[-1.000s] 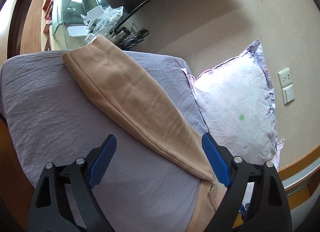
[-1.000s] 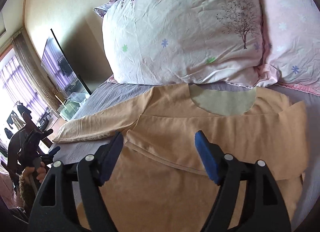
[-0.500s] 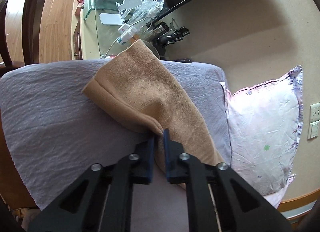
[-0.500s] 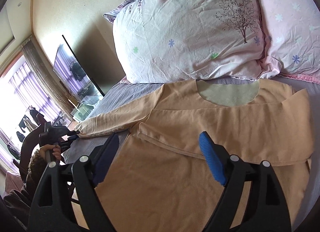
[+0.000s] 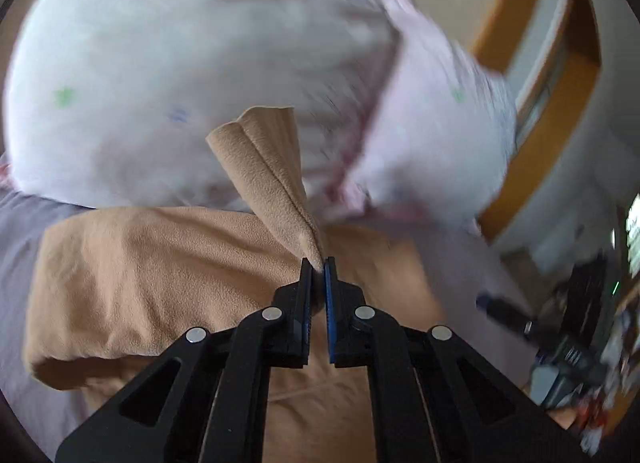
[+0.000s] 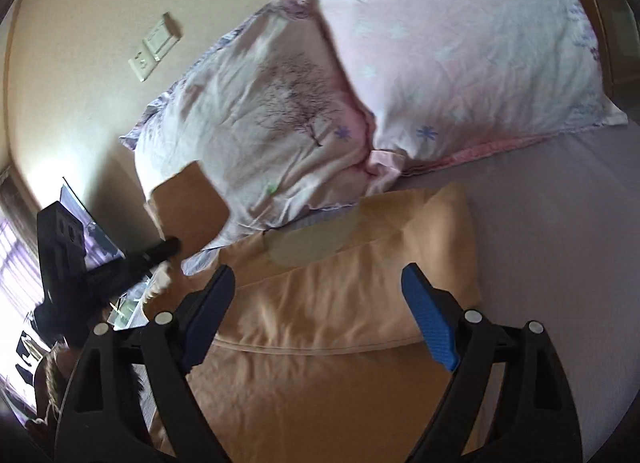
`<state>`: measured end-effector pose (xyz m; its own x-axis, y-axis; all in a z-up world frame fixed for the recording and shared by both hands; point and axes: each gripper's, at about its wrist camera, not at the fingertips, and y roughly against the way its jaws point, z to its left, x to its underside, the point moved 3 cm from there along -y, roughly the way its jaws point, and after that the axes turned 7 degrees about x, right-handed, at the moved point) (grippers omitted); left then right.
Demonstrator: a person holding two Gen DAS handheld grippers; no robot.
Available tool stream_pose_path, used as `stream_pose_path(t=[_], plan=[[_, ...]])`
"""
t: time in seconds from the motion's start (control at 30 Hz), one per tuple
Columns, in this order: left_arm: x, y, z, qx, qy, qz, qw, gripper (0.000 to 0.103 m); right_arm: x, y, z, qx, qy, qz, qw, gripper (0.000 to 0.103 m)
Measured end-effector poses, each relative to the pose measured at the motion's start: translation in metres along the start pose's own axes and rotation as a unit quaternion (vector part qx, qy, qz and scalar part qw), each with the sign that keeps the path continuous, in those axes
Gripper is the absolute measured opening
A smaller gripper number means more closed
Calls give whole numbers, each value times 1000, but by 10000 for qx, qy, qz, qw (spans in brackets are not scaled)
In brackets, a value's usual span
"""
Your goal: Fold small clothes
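A tan long-sleeved shirt (image 6: pixel 340 303) lies on the grey bed sheet (image 6: pixel 560 223), its neck towards the pillows and one sleeve folded across the chest. My left gripper (image 5: pixel 318 265) is shut on the end of the other sleeve (image 5: pixel 264 175) and holds it up in the air above the shirt body (image 5: pixel 140 283). In the right wrist view that gripper (image 6: pixel 168 249) shows at the left with the lifted sleeve (image 6: pixel 188 207). My right gripper (image 6: pixel 320 303) is open and empty, hovering over the shirt's middle.
Two floral pillows (image 6: pixel 288 111) (image 6: pixel 460 43) lie against the wall at the head of the bed. A wall socket (image 6: pixel 154 47) is above them. A wooden bed frame (image 5: pixel 560 63) and a cluttered side table (image 5: pixel 580 343) are at the right of the left wrist view.
My left gripper closed on the sleeve end, lifted it off the sheet and swung it over towards the shirt body. My right gripper stayed open and shifted a little over the shirt.
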<state>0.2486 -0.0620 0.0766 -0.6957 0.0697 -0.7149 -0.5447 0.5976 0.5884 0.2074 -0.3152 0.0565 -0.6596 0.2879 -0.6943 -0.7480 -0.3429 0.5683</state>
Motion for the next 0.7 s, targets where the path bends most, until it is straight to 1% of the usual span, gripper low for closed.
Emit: stream_pose_path(t=[0.03,0.07,0.1,0.13,0.17,0.2,0.23,0.27,0.3,0.33,0.37,0.4,0.43,0.47,0.5,0.53,0.57,0.63,0.7], plan=[[18,-37,-27,-39,-505,541,9972,5,0,-4,-9,82,-87,86,9999,85],[37,-62,-46,-82,-882,937,9917,5,1,-7,-19,156,-186,184,9995,85],[52,-76,-59,-138,-1123,1207,9862,6,2,-10,-26,194,-270,269,9991,85],[68,-83,-70,-242,-1374,1385,9805,6,3,-12,-34,190,-375,374,9984,85],[78,-79,-77,-160,-1536,1424,9777,6,3,-14,-38,152,-438,436,9980,85],[84,-69,-82,11,-1613,1390,9771,9,2,-15,-42,127,-465,467,9977,85],[84,-57,-83,123,-1600,1325,9781,12,2,-15,-43,119,-444,488,9978,85],[82,-42,-79,223,-1528,1210,9806,22,1,-16,-43,118,-410,528,9977,80],[77,-24,-71,277,-1430,1009,9842,41,0,-19,-42,100,-368,584,9976,72],[69,-7,-58,182,-1335,761,9880,50,-1,-26,-40,83,-293,681,9972,67],[61,6,-44,-33,-1256,495,9908,63,-1,-31,-37,153,-192,755,9968,60],[52,15,-29,-305,-1175,267,9922,67,0,-38,-32,319,-53,848,9959,56],[44,24,-6,-697,-1057,86,9919,67,1,-45,-30,446,51,920,9947,55],[35,26,14,-986,-923,35,9908,67,2,-54,-31,583,134,1015,9930,52],[31,26,37,-1250,-744,86,9893,67,4,-62,-31,690,181,1107,9913,49],[32,23,57,-1435,-540,214,9880,67,6,-70,-32,754,217,1202,9896,48],[33,19,71,-1502,-339,354,9874,67,9,-78,-33,830,277,1301,9876,45],[44,10,98,-1526,25,621,9863,67,15,-92,-33,1045,421,1462,9828,39],[56,6,107,-1472,161,797,9858,67,22,-99,-27,1155,687,1522,9792,27]])
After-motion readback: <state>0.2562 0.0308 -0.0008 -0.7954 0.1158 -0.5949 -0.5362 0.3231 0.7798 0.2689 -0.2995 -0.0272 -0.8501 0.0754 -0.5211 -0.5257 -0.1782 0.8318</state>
